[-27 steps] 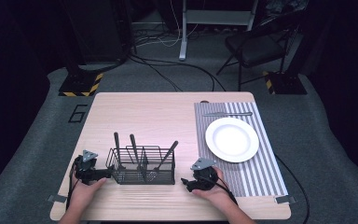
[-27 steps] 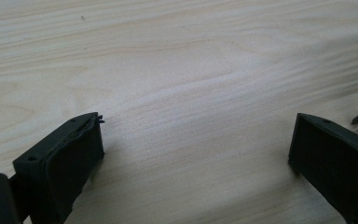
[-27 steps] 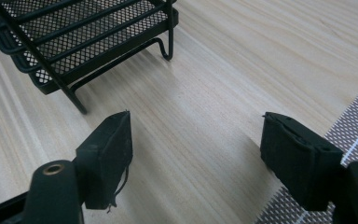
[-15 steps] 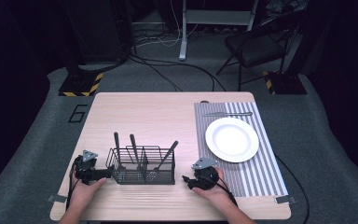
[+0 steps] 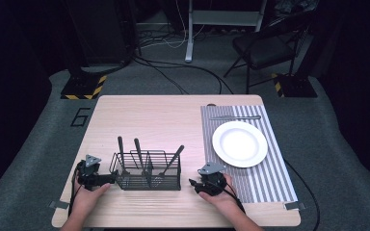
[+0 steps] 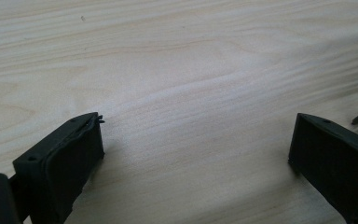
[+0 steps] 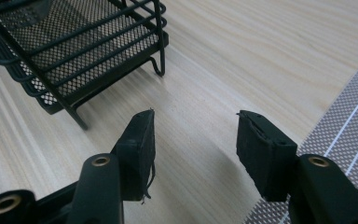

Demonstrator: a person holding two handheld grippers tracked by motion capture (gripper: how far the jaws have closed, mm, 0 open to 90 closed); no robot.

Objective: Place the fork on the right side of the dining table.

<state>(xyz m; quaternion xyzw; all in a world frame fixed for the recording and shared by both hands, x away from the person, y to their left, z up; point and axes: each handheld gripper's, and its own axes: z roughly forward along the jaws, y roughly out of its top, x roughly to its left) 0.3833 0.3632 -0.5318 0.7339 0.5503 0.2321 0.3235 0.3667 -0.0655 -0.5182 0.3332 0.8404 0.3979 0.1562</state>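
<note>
Resting position: both hand-held grippers lay low on the tabletop [image 5: 173,115], one at each end of the wire caddy [image 5: 147,171].
Left hand-held gripper [image 5: 107,179]: jaws stood wide apart over bare wood, nothing between them; it sat just beside the caddy's left end.
Right hand-held gripper [image 5: 194,185]: jaws parted, nothing between them; it sat near the caddy's right end, pointed toward the caddy's corner and close to the edge of the striped placemat [image 5: 265,180].
Caddy: black mesh, upright at the near centre of the tabletop, between the two grippers.
Utensils [image 5: 147,156]: three dark handles stood up out of the caddy, the right one leaning; their type could not be told.
Place setting: white plate [image 5: 240,143] lay on the placemat, bare; a knife [image 5: 235,117] lay on the mat beyond the plate.
Progress, as judged: laying the setting appeared barely begun; one piece was on the mat, three stood in the caddy.
Remaining, as judged: lifting each utensil out and laying it by the plate.
</note>
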